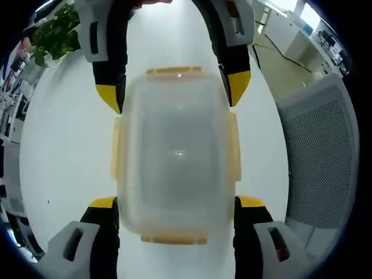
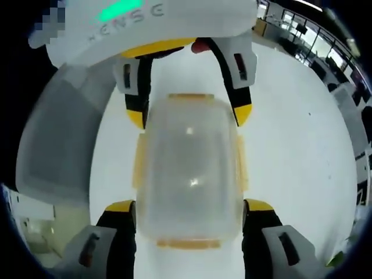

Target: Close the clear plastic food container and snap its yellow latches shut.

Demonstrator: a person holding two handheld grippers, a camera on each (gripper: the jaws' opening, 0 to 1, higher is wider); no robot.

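Two grippers flank container (image 1: 176, 154) from opposite ends, box between each one's spread jaws. Left gripper (image 1: 177, 218) released; right gripper (image 2: 190, 218) released too. Lid seated, yellow latches (image 1: 174, 238) apparently unsnapped. Next, likely: shift onto one latch, press flap against wall until clicked.

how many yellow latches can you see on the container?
4. On the container, in the left gripper view: far end, near end, left side, right side. All four lie flat against the lid edges; whether they are snapped I cannot tell.
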